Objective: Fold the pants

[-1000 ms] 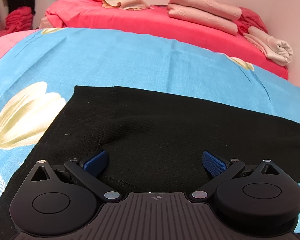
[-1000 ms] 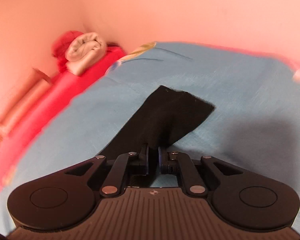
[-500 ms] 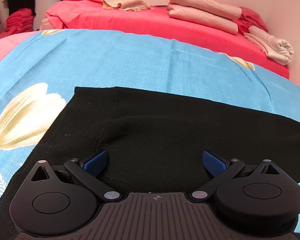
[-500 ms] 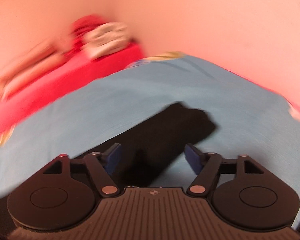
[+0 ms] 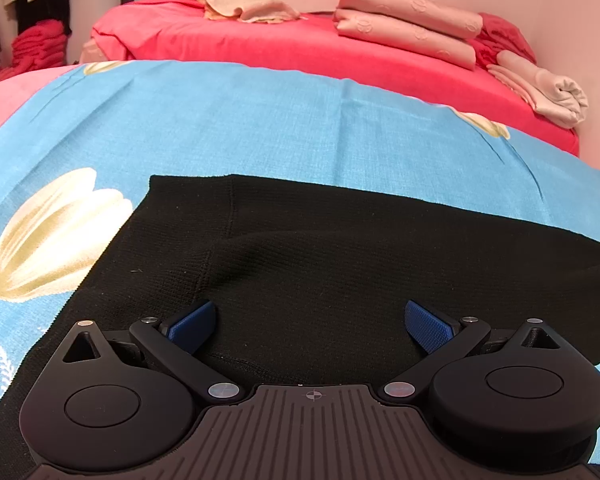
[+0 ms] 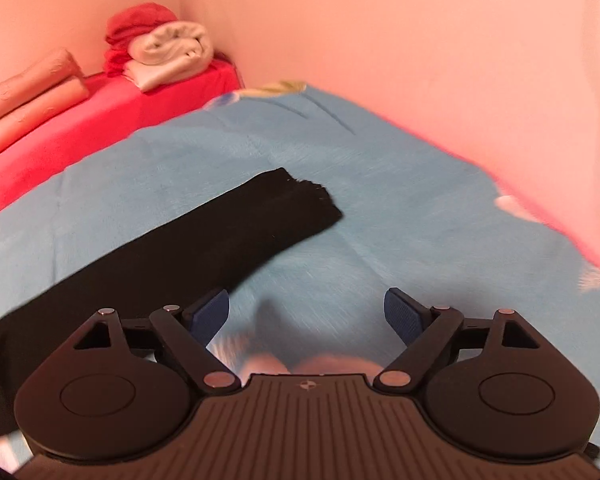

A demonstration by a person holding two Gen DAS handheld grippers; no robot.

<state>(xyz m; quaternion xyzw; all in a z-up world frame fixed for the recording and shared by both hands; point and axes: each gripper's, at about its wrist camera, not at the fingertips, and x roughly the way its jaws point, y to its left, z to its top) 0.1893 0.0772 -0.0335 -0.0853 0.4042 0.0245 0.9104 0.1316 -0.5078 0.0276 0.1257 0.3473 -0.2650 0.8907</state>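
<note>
Black knit pants (image 5: 340, 256) lie flat on a blue flowered bedsheet (image 5: 260, 120). In the left wrist view their waist end fills the foreground, with a soft ridge across the middle. My left gripper (image 5: 310, 322) hovers open over that end, holding nothing. In the right wrist view the leg end (image 6: 236, 232) runs up to the right, hem at the top. My right gripper (image 6: 306, 312) is open and empty over bare sheet just right of the leg.
A red mattress (image 5: 300, 48) lies beyond the sheet with folded pink bedding (image 5: 404, 28), a beige cloth (image 5: 244, 6) and a rolled cream towel (image 5: 548, 92). A pink wall (image 6: 420, 60) runs close along the right side. A red pile (image 5: 40, 48) sits far left.
My right gripper opened and let go of the pant leg, then swung right off it; the leg now lies flat. My left gripper stayed open and still.
</note>
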